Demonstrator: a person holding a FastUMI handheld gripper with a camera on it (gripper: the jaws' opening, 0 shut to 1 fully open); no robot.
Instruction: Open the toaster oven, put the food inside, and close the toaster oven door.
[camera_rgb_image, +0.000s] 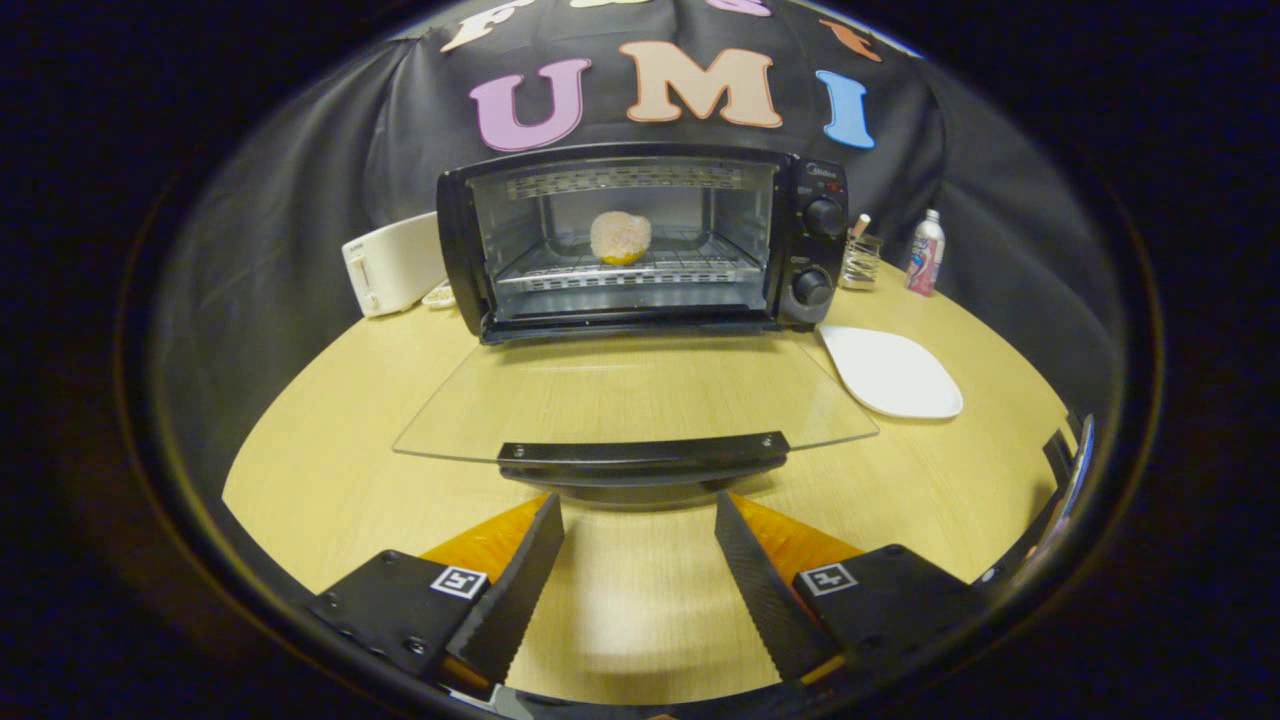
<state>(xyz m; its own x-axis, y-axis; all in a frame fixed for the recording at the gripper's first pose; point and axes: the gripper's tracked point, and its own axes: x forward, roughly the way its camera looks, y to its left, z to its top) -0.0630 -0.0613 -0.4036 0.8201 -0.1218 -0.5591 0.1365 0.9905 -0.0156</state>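
Gripper: your gripper (640, 520) has its fingers spread apart with nothing between them, tips just short of the door handle (642, 452).
Toaster oven: the toaster oven (640, 240) sits at the far side of the wooden table (330, 440); its glass door (620, 395) lies folded down flat toward you.
Food: the round breaded piece (620, 237) rests on the wire rack (640, 268) inside.
Right of oven: white plate (892, 372), small glass jar (860, 260), bottle (925, 253).
Left of oven: white toaster (392, 263).
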